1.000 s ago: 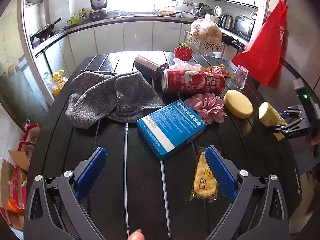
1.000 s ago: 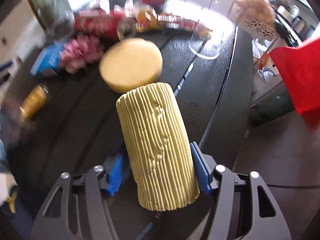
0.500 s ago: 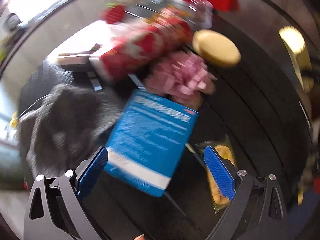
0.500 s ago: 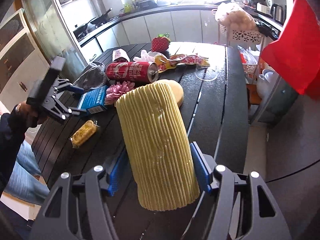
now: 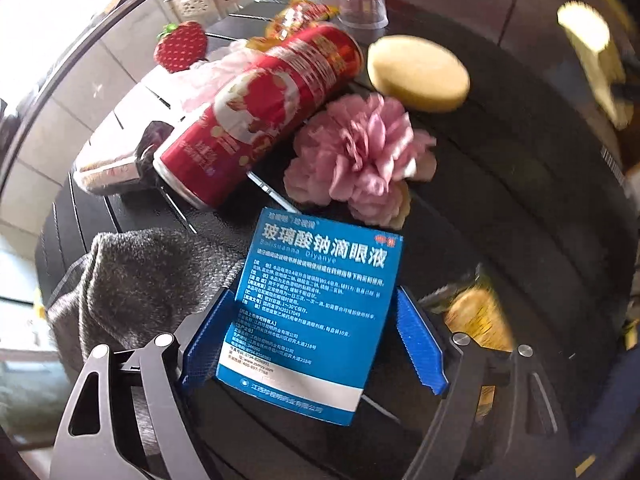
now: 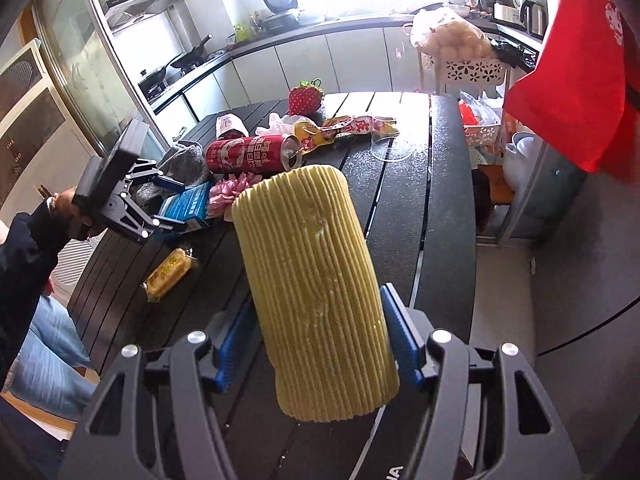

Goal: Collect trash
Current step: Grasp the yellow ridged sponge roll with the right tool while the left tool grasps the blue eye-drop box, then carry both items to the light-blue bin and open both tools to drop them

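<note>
- Two grippers were in play: the left gripper (image 5: pixel 316 340) straddled the blue box (image 5: pixel 316 316), the right gripper (image 6: pixel 316 344) was clamped on the ribbed yellow sponge (image 6: pixel 316 292), held up clear of the dark slatted table (image 6: pixel 404 200)
- Left jaws had just been closing, box between them; the near pad looked pressed on the box edge, the far pad stood just beside the other edge, a thin gap showing, so no full grasp yet by my reading
- Box lay flat on the table, one corner beside the grey knitted cloth (image 5: pixel 132 292), the pink ribbon flower (image 5: pixel 360 156) just beyond its far end
- Best play, I judged: squeeze squarely across the short sides, pads low on the cardboard, firm but not crushing
- Risk: catching cloth under the near pad, or nudging the flower and the red can (image 5: pixel 260 116) on the lift
- Wrapped snack (image 6: pixel 168 272) waited alone nearby, an easy later pick
</note>
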Motion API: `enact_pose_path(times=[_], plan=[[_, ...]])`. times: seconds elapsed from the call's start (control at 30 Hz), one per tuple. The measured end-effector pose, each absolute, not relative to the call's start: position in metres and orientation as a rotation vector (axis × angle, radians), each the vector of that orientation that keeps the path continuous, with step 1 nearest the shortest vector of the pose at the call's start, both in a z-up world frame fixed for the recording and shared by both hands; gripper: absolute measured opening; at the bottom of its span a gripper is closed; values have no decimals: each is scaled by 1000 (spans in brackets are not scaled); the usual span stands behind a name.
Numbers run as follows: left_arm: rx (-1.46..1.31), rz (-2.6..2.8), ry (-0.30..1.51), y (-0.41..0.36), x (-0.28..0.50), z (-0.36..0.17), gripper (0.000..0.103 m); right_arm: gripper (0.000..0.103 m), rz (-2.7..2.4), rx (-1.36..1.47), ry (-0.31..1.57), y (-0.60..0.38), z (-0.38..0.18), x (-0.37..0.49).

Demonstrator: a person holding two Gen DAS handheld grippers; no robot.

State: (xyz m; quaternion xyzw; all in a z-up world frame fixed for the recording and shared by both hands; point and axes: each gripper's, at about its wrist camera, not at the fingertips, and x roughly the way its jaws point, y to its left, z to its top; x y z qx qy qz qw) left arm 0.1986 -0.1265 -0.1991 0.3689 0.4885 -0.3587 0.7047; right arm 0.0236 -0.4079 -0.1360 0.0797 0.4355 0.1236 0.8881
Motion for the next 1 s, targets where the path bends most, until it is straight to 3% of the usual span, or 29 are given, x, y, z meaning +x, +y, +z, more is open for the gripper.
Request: enact_pose_path(times=[0.1, 0.17, 0.23, 0.3, 0.5, 0.7, 0.9, 1.0], plan=[[934, -805, 1083, -138, 190, -214, 96, 62, 258, 169, 903, -408, -136, 23], [968, -813, 1064, -144, 185, -216, 96, 62, 258, 166, 903, -407, -135, 23], [918, -822, 1081, -144, 191, -214, 93, 62, 257, 160, 902, -407, -135, 22], [871, -808, 1082, -142, 198, -211, 79, 62, 251, 157, 903, -407, -135, 21], [693, -802, 1098, -116, 207, -197, 77, 62, 234, 172, 884, -409, -132, 17], [532, -806, 943, -82, 174, -152, 76, 62, 194, 195, 831, -417, -121, -7], [290, -837, 750, -44, 111, -74, 76, 62, 19, 296, 769, -460, -114, -113], [203, -861, 685, -37, 82, -47, 76, 62, -156, 372, 830, -494, -139, -191]])
